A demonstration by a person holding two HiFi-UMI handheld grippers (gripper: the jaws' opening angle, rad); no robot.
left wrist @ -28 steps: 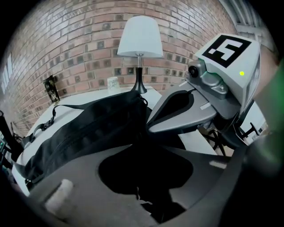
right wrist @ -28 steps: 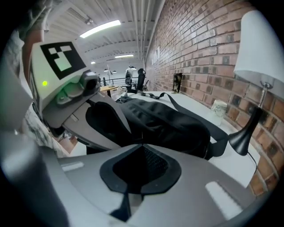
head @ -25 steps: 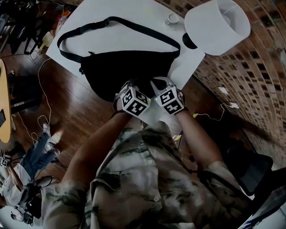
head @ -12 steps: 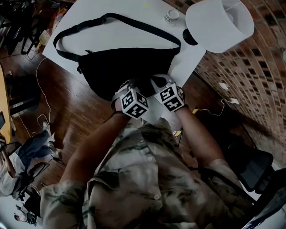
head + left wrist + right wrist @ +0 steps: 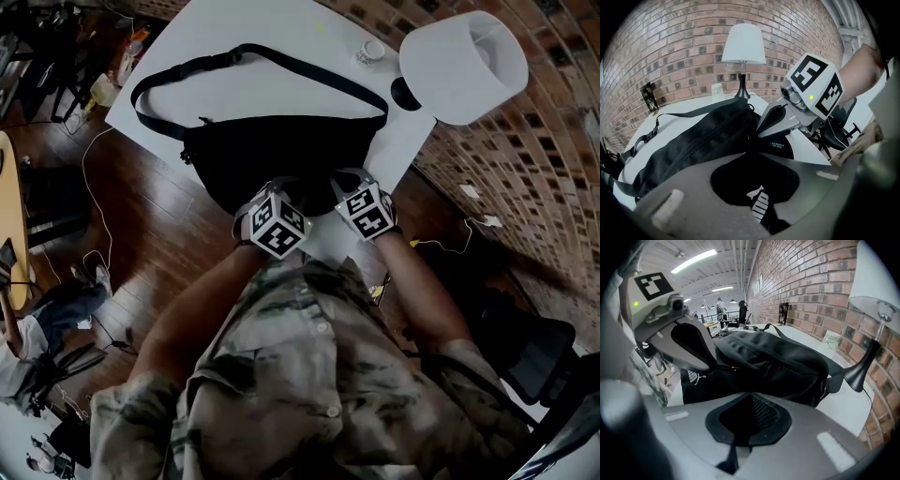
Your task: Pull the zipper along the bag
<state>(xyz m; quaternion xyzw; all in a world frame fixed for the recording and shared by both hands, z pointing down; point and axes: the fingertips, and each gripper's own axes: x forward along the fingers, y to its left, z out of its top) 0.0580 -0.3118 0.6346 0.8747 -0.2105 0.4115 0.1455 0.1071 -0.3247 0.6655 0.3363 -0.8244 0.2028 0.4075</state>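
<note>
On the white rectangular table (image 5: pixel 253 28) lies a black fabric waist bag (image 5: pixel 281 150), its long black webbing strap (image 5: pixel 272 58) looped out behind it toward the far side. Its near, rounded edge reaches the table edge closest to the person in the camouflage shirt (image 5: pixel 309 375). Both tools sit side by side at that near edge.

The left gripper (image 5: pixel 267 192), with its marker cube on top, has its jaws pressed together on a fold of the bag's black cloth, where a white printed logo (image 5: pixel 759 201) shows in the opening between the pads. The right gripper (image 5: pixel 349 180) is just beside it, jaws likewise closed, pinching a narrow dark strip of the bag; whether that strip is the zip tab I cannot tell. A long stitched line (image 5: pixel 689 143) runs along the bag's upper face in the left gripper view.

Beyond the bag, by the red brick wall (image 5: pixel 525 150), stand a lamp with a white conical shade (image 5: pixel 464 66) and a small pale cup (image 5: pixel 372 52). Dark wooden flooring (image 5: pixel 159 234) shows beside the table.
</note>
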